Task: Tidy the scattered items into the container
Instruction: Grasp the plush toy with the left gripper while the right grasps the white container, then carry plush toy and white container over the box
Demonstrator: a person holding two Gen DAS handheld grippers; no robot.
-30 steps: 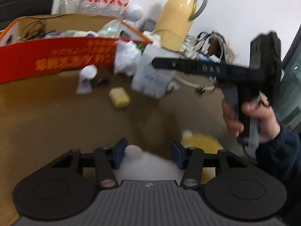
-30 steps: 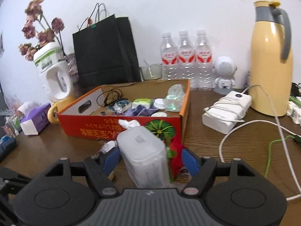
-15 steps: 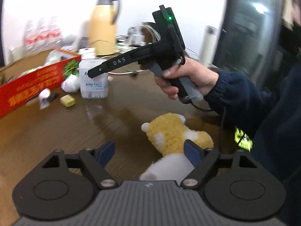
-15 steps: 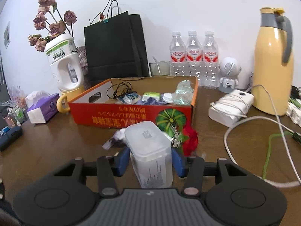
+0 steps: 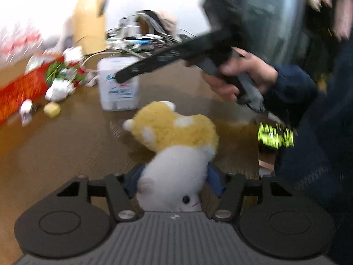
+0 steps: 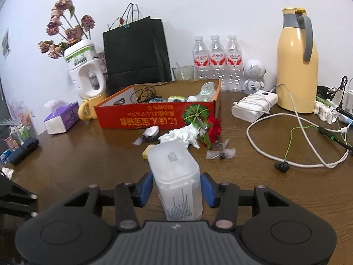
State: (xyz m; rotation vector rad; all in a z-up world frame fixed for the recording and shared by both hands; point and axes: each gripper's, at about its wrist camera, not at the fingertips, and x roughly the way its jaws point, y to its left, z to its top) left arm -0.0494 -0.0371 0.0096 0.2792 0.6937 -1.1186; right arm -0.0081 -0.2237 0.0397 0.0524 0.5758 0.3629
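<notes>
My left gripper (image 5: 173, 182) is shut on a yellow and white plush toy (image 5: 174, 137) that lies on the brown table. My right gripper (image 6: 176, 186) is shut on a translucent white plastic tub (image 6: 175, 176), which also shows in the left wrist view (image 5: 119, 86). The red cardboard box (image 6: 154, 117) holding cables and small items stands behind it. Crumpled white tissue (image 6: 178, 135), a red rose (image 6: 213, 129), a yellow block (image 6: 146, 151) and clear wrappers (image 6: 220, 153) lie scattered in front of the box.
A yellow thermos (image 6: 296, 66), three water bottles (image 6: 217, 61), a white speaker figure (image 6: 253, 75), a charger with white cable (image 6: 253, 105), a black bag (image 6: 134, 50), a flower jug (image 6: 86, 68) and a purple tissue box (image 6: 61, 120) surround the box.
My left gripper has closed on the plush toy, which was loose between open jaws. My right gripper with the tub has drawn back from the box.
</notes>
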